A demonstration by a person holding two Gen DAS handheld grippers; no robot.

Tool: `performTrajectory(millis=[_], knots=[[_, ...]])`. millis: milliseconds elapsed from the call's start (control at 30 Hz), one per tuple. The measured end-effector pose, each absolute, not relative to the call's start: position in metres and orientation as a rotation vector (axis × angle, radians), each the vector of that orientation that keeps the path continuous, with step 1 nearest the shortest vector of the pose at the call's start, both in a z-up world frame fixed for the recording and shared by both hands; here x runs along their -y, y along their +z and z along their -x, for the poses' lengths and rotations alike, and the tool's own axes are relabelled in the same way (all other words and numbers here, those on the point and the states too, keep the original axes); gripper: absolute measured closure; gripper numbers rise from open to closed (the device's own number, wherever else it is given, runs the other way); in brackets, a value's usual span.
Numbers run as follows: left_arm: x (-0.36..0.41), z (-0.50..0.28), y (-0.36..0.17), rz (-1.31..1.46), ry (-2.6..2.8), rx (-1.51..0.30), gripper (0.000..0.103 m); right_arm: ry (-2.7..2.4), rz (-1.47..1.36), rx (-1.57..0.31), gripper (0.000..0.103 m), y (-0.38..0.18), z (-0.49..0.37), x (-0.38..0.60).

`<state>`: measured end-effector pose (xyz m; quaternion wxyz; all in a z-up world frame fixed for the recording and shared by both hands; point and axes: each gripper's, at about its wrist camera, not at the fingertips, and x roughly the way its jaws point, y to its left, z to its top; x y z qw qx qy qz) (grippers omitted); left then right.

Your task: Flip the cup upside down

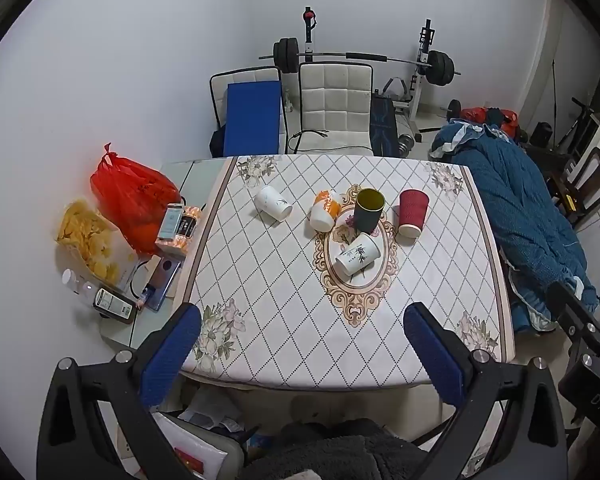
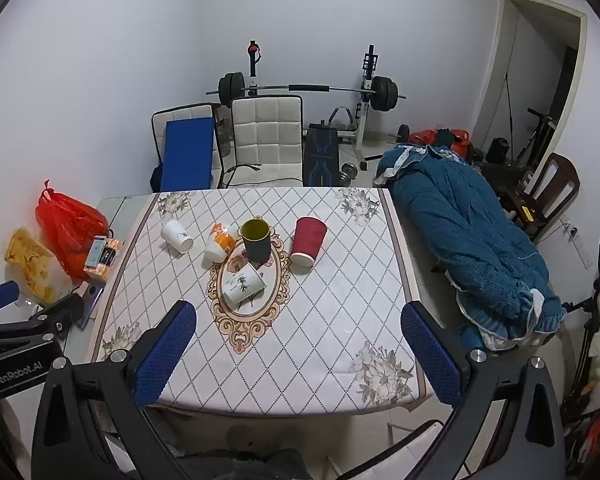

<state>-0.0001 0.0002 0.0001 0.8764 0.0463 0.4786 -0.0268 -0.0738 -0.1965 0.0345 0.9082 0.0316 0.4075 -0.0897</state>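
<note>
Both grippers hang wide open and empty over the table's near edge; the dark cup with the yellow inside point(image 2: 256, 243) stands upright, mouth up, near the tablecloth's point(image 2: 320, 320) middle, well ahead of both. From the right gripper point(image 2: 300, 344) it lies ahead and slightly left; from the left gripper point(image 1: 302, 346) ahead and right, so neither looks clearly nearer; its long axis stands vertical

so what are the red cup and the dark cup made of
Red cup: probably paper, matte, with fine ribbed ripples around its wall like a disposable hot-drink cup. Dark cup: unclear, perhaps ceramic or coated paper; smooth charcoal outside, olive-yellow inside, thin rim.
</note>
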Motion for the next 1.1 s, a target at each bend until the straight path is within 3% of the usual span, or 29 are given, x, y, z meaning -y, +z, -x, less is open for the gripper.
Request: performTrajectory(millis=[1100], knots=[[-0.002, -0.004, 0.004, -0.085, -0.056, -0.994, 0.000, -0.176, -0.060, -0.842, 0.000, 0.036, 0.063, 0.194]])
